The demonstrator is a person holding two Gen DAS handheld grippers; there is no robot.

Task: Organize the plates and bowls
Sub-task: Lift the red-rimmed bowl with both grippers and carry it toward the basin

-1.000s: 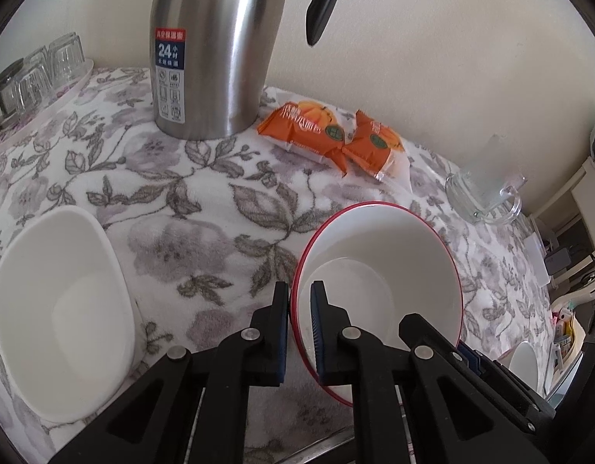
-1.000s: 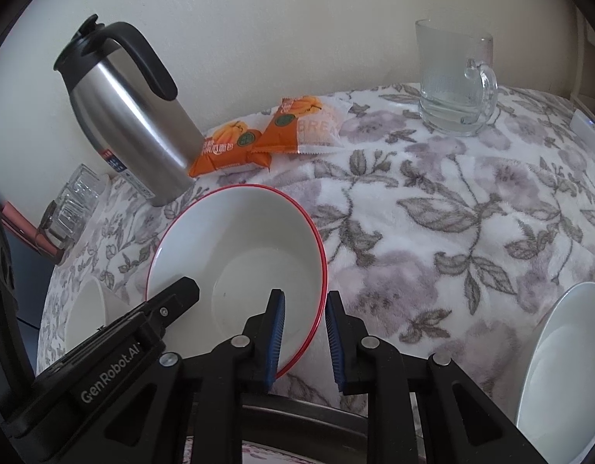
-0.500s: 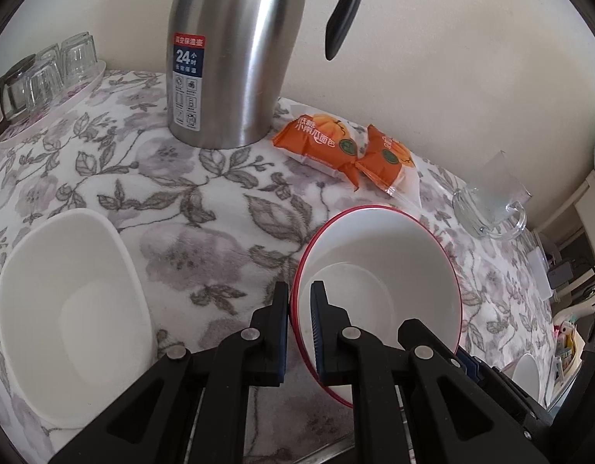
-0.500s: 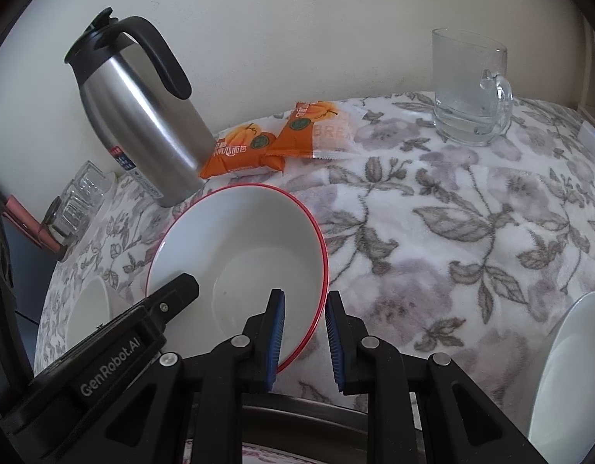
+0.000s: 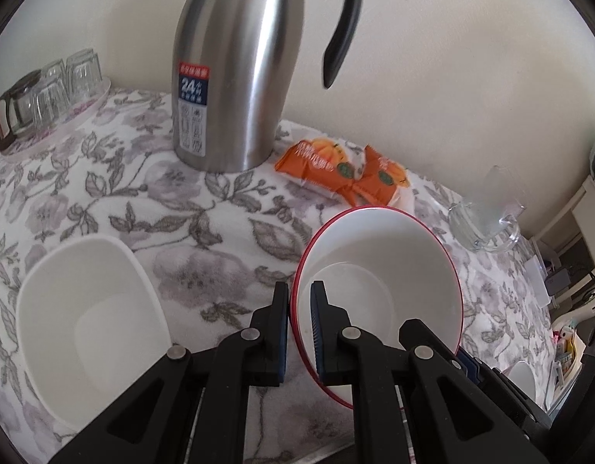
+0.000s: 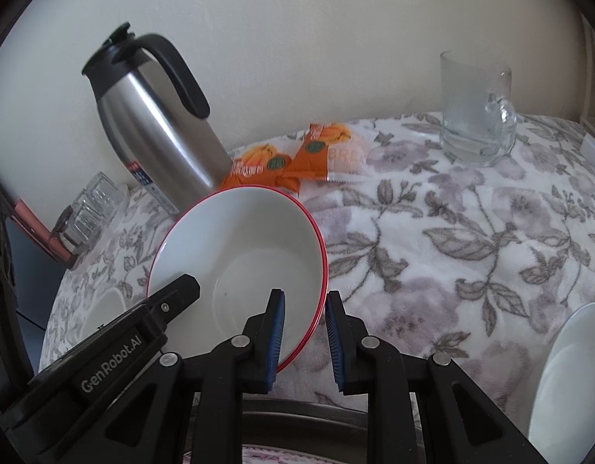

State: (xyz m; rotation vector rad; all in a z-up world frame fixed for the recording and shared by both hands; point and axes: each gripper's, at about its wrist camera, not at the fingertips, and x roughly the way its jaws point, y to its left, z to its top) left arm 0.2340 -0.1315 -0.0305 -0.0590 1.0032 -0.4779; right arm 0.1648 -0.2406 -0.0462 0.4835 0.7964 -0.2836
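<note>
White square bowl (image 5: 92,317) resting on cloth, left of and apart from left gripper (image 5: 299,328). Left gripper clamped on red-rimmed bowl (image 5: 378,290) near rim. Right gripper (image 6: 303,342) straddling opposite rim, outer pad apparently clear; grip uncertain.

The setting is a home, likely a dining corner set against a plain cream wall (image 5: 452,77). The desk (image 6: 452,239) is draped in a soft white cloth printed with grey-purple flowers and leaves. On it stand a tall stainless-steel thermos jug with a black handle (image 5: 235,69), a clear glass mug with a handle (image 6: 477,116), two orange snack packets (image 6: 297,158) and upturned drinking glasses on a clear tray (image 5: 53,92). White tableware, among it a red-rimmed white bowl (image 5: 378,270) and a plain white squarish bowl (image 5: 88,317), lies about. Cluttered household shelving (image 5: 568,270) shows past the desk's far end.
</note>
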